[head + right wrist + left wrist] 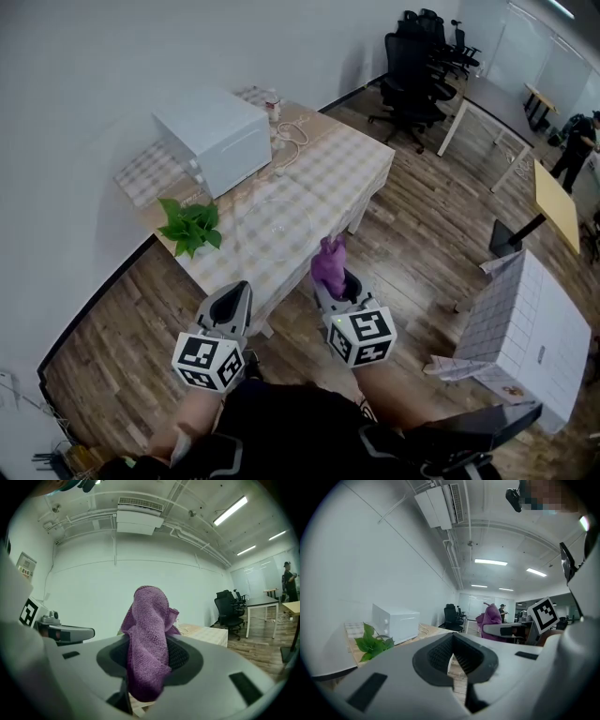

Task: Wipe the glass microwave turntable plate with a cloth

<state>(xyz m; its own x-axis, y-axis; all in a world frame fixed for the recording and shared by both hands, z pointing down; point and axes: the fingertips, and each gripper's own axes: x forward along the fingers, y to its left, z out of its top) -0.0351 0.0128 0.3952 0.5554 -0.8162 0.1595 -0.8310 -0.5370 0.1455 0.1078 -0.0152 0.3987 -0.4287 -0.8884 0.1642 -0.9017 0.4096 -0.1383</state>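
Head view: my right gripper (336, 286) has its fingers clenched on the purple cloth (328, 262), which stands up out of them. My left gripper (232, 295) is pressed closed on nothing. The glass turntable plate (274, 223) lies flat on the checked worktop (347, 159), beside the white microwave (214, 139), apart from both grippers.

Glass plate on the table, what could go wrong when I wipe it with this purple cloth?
The glass plate lies loose near the table edge; a push could slide it off, as the left tool hangs clear of it. The cloth is bunched in the right tool, so hard tips might scrape glass.
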